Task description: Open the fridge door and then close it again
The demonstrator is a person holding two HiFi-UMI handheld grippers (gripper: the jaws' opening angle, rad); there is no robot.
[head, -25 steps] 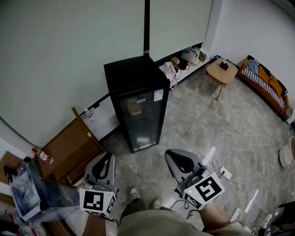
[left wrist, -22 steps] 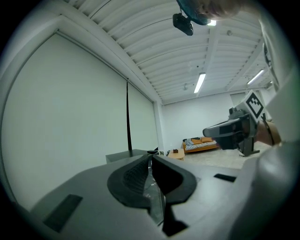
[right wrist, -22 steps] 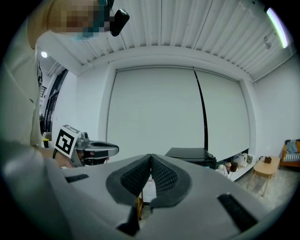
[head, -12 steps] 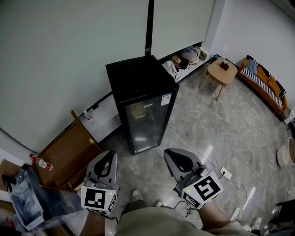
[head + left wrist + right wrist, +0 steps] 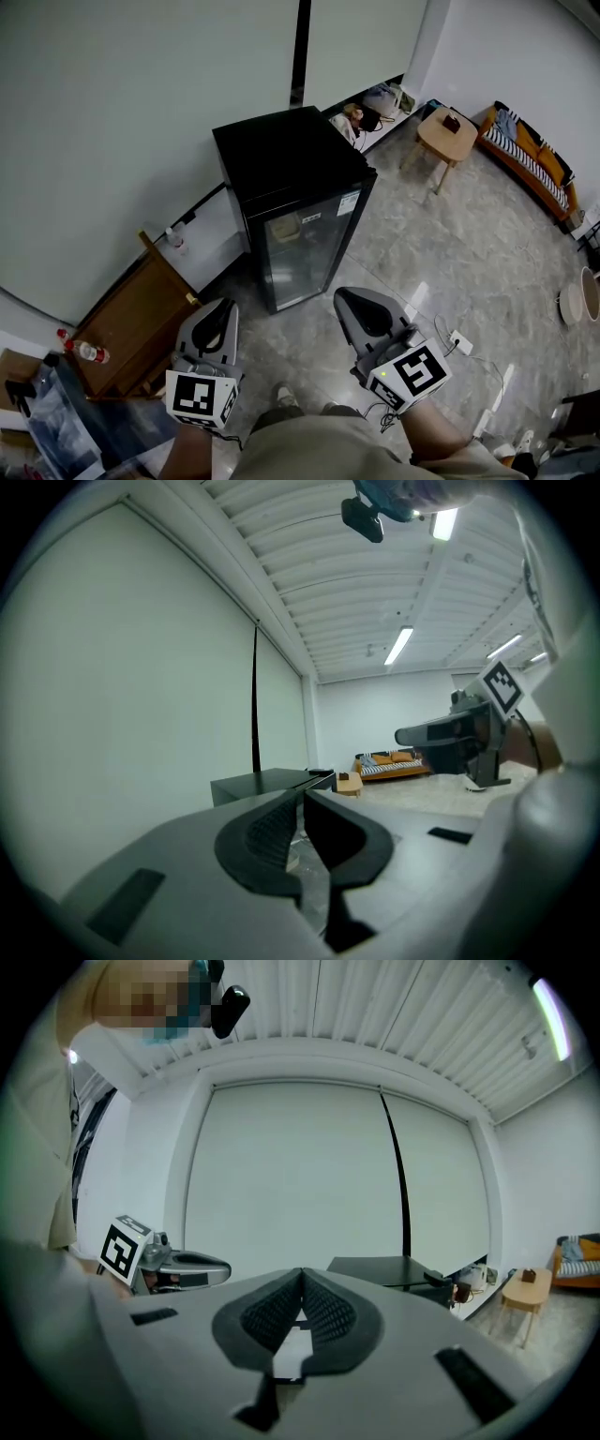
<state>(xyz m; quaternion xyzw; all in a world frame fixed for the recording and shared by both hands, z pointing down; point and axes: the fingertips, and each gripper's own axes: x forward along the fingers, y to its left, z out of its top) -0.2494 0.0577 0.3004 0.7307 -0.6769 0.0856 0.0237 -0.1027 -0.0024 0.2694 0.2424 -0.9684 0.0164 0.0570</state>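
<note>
Black fridge (image 5: 291,159): stands upright on the floor against the pale wall, ahead of both tools.
Glass door (image 5: 307,246): closed, flush with the cabinet front, facing the person.
Left tool (image 5: 226,306): jaws together with nothing between them; points toward the fridge and is clear of it, no contact.
Right tool (image 5: 341,296): jaws closed pad to pad, empty; held beside the left one, short of the door and not touching it.
Floor (image 5: 441,244): grey stone-pattern tiles.
Surroundings: wooden cabinet (image 5: 131,323) lies left of the fridge; small round table (image 5: 448,134) and orange sofa (image 5: 530,155) stand well apart to the right.
</note>
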